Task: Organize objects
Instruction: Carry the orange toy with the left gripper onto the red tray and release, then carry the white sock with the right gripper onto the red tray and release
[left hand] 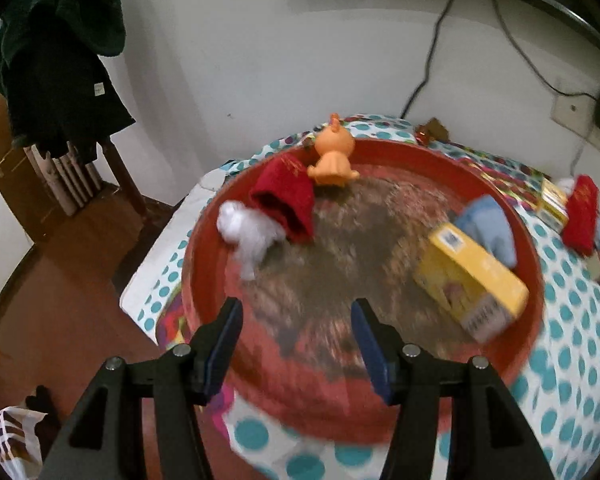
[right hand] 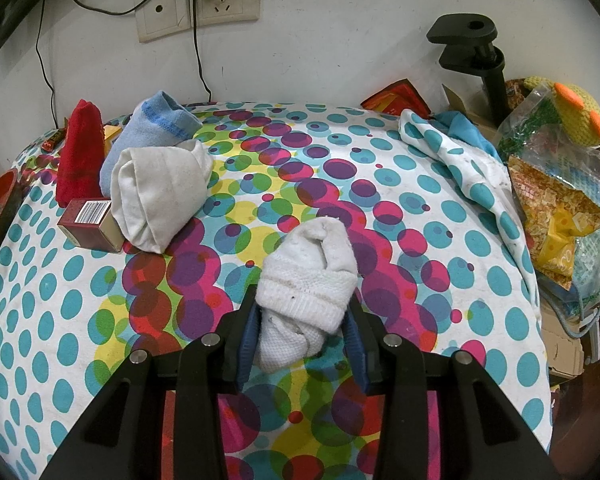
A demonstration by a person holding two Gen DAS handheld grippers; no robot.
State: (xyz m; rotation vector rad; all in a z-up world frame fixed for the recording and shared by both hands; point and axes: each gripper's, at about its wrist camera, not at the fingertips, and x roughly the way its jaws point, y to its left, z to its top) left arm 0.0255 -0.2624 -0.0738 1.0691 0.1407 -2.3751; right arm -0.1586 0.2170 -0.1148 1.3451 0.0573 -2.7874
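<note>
Gripping a rolled white sock (right hand: 308, 292) on the spotted cloth (right hand: 440, 208), my right gripper (right hand: 304, 324) has its jaws pinched narrow on the bundle, while my left gripper (left hand: 296, 312) hangs wide and empty over the red tray (left hand: 532, 248). To do this well, I would lift the sock clear before carrying it left, setting it on bare tray floor away from the yellow box (left hand: 472, 280).
</note>
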